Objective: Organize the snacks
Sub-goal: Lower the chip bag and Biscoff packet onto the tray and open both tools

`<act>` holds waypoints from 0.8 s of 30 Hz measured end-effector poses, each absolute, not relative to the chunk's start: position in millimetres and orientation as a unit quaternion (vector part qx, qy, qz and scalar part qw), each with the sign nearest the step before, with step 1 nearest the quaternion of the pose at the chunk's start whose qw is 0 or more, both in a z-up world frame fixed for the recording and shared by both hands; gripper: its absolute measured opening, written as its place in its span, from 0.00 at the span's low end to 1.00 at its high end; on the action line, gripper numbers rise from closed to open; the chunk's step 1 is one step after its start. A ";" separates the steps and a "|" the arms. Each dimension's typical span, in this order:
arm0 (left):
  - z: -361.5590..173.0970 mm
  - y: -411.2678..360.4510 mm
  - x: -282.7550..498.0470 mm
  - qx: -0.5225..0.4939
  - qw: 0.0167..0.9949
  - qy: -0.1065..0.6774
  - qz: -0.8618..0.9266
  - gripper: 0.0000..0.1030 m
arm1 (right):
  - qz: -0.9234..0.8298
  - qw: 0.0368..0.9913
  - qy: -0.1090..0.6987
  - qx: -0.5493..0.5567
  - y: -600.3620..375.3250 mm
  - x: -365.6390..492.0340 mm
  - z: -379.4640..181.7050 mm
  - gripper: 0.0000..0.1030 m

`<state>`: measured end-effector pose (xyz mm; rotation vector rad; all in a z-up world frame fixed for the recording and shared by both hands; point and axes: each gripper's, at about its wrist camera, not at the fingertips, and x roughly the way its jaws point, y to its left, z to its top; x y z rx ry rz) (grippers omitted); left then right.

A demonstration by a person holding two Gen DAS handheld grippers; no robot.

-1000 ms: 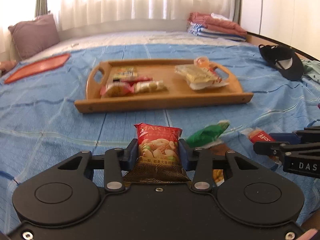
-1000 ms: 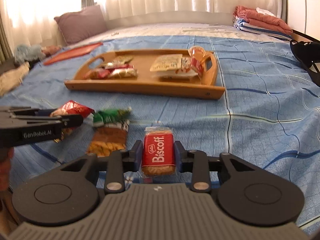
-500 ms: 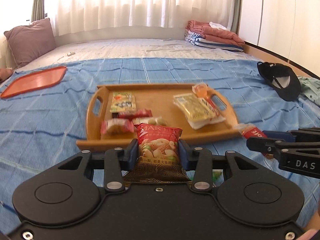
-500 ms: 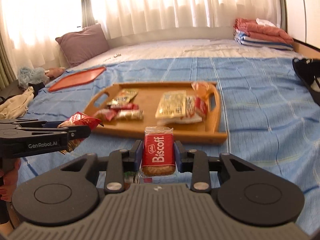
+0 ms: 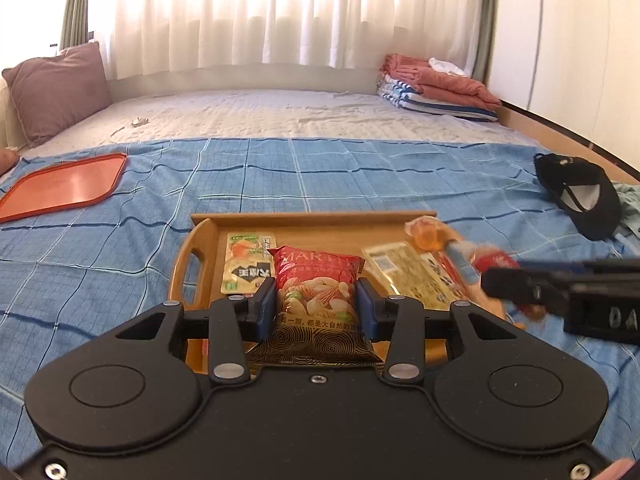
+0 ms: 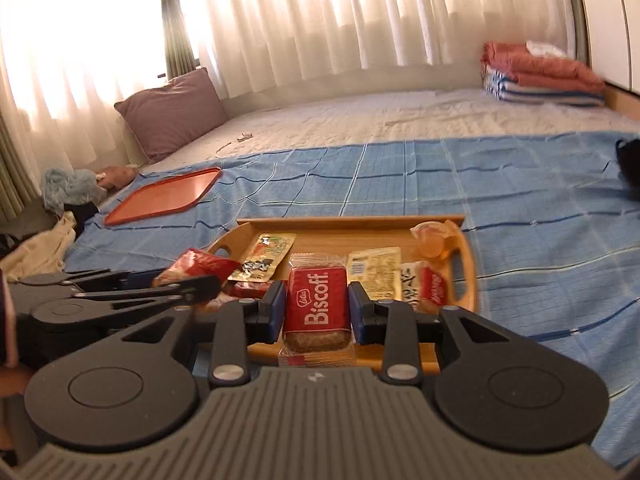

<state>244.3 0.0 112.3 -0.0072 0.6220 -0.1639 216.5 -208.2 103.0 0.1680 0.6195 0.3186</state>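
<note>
Left gripper (image 5: 316, 308) clamps my nut packet (image 5: 316, 288); right gripper (image 6: 317, 309) pinches the Biscoff pack (image 6: 317, 304). Both hang low-centre over the wooden tray (image 6: 466, 276); I risk dropping onto snacks already there.

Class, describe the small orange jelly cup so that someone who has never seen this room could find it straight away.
Start at the blue checked bedspread and find the wooden tray with cut-out handles lying on it. Look to the tray's far right corner, by the right handle: the jelly cup sits there. Its neighbours are flat printed packets, while it alone is a small translucent orange tub.
</note>
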 end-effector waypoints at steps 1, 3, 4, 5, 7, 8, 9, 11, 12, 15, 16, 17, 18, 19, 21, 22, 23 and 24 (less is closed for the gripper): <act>110.5 1.2 252.6 -0.009 0.948 0.308 -0.080 0.39 | 0.158 0.934 0.307 0.089 -206.5 220.8 100.2 0.37; 106.5 4.5 269.2 -0.026 0.946 0.314 -0.079 0.39 | 0.157 0.931 0.315 0.095 -200.9 226.9 91.9 0.37; 103.3 5.2 277.0 -0.032 0.944 0.318 -0.079 0.39 | 0.158 0.930 0.318 0.094 -196.6 229.0 86.6 0.37; 100.6 5.4 285.0 -0.035 0.943 0.322 -0.077 0.39 | 0.160 0.929 0.322 0.091 -192.7 231.3 81.2 0.37; 94.3 5.5 300.1 -0.037 0.941 0.330 -0.071 0.39 | 0.162 0.926 0.329 0.085 -185.2 236.5 71.0 0.37; 90.6 5.4 307.4 -0.039 0.939 0.335 -0.070 0.39 | 0.163 0.925 0.332 0.084 -181.8 238.8 66.6 0.37; 87.1 5.8 314.8 -0.042 0.937 0.340 -0.068 0.39 | 0.163 0.925 0.334 0.084 -179.0 241.6 62.5 0.37; 79.9 4.5 327.3 -0.046 0.932 0.353 -0.066 0.39 | 0.164 0.924 0.336 0.082 -173.5 247.1 55.0 0.37; 76.6 3.7 333.4 -0.048 0.930 0.358 -0.067 0.39 | 0.164 0.924 0.336 0.078 -171.4 250.0 51.9 0.37; 66.9 0.5 349.5 -0.049 0.926 0.368 -0.071 0.39 | 0.162 0.925 0.337 0.061 -164.3 256.8 43.9 0.37; 63.5 -1.0 354.2 -0.047 0.925 0.370 -0.070 0.39 | 0.162 0.925 0.338 0.056 -163.0 259.2 41.8 0.37; 60.3 -2.0 359.4 -0.046 0.924 0.372 -0.070 0.39 | 0.161 0.926 0.338 0.051 -161.4 261.0 39.9 0.37; 57.1 -3.1 364.4 -0.047 0.924 0.374 -0.070 0.39 | 0.160 0.926 0.338 0.046 -160.0 262.7 37.6 0.37; 54.5 -4.1 368.0 -0.049 0.923 0.375 -0.069 0.39 | 0.159 0.926 0.338 0.042 -158.8 264.3 35.2 0.37; 49.4 -5.0 376.4 -0.056 0.922 0.378 -0.071 0.39 | 0.158 0.926 0.341 0.036 -157.3 268.3 30.1 0.37; 47.8 -6.3 380.2 -0.058 0.921 0.378 -0.073 0.39 | 0.157 0.926 0.343 0.033 -156.6 270.1 27.9 0.37; 46.0 -7.4 383.2 -0.060 0.921 0.377 -0.075 0.39 | 0.156 0.925 0.344 0.031 -156.2 271.9 25.4 0.37; 44.1 -8.8 386.2 -0.061 0.921 0.377 -0.075 0.39 | 0.154 0.925 0.346 0.031 -156.5 273.5 22.8 0.37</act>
